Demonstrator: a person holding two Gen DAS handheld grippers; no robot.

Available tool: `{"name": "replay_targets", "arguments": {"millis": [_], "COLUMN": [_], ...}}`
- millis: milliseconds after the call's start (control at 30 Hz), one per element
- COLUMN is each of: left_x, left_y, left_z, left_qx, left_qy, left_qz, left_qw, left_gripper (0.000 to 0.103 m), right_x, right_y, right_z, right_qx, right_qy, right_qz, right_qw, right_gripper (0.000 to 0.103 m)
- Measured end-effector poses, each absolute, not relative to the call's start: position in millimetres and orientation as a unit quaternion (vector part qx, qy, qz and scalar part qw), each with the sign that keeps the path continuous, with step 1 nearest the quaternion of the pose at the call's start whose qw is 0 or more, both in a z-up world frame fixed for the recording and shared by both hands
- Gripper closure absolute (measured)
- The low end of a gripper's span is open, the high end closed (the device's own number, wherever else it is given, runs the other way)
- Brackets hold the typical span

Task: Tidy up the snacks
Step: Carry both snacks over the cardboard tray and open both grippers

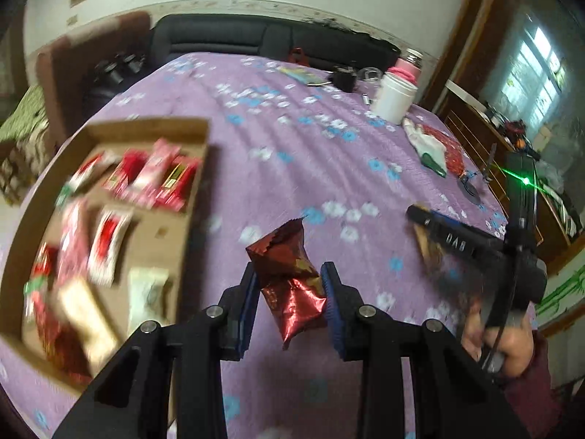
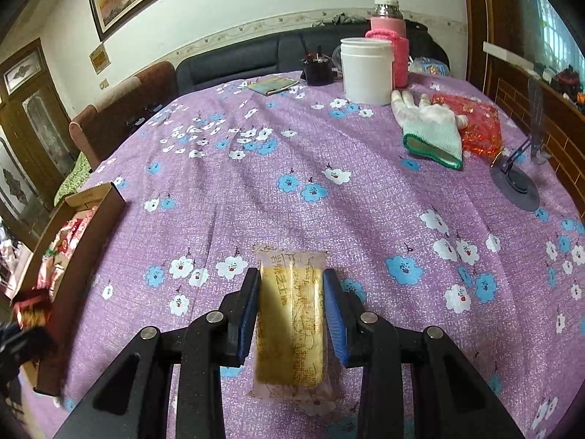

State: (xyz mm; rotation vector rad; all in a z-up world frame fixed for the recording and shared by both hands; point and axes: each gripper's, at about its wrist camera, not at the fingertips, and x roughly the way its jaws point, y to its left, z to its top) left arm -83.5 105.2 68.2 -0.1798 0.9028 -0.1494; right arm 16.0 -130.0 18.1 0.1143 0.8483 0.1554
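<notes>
The red snack (image 1: 289,274) hangs clenched in the left claw (image 1: 290,285), lifted off the purple counter (image 1: 292,146), its long axis running near to far between the pads and tilted a little. The cardboard box (image 1: 153,126) of sorted snacks lies to its left and slightly farther off, so the coming move looks like a carry leftward over the box's near-right wall. The yellow cake (image 2: 290,314) lies flat on the counter with its long axis near to far, gripped across its width by the right claw (image 2: 291,314); from there the box sits far left, so the left claw is much the nearer
</notes>
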Motion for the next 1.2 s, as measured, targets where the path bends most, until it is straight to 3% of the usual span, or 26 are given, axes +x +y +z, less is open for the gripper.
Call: {"name": "replay_targets", "arguments": {"millis": [533,1200], "left_x": [-159.8,-182.2], "left_y": [177.0,215.2], "left_z": [94.9,77.5], "left_qx": [-0.070,-0.087], "left_qy": [0.359,0.371], "left_qz": [0.009,0.048], "left_qw": [0.931,0.923], "left_gripper": [0.070,0.070], "right_x": [-26.7,-70.6], "right_y": [-90.1,-5.4], "right_z": [23.1,49.5], "right_qx": [-0.030,-0.030], "right_qy": [0.377,0.379], "right_qz": [0.034,0.144], "right_qw": [0.925,0.914], "right_gripper": [0.067,0.066]}}
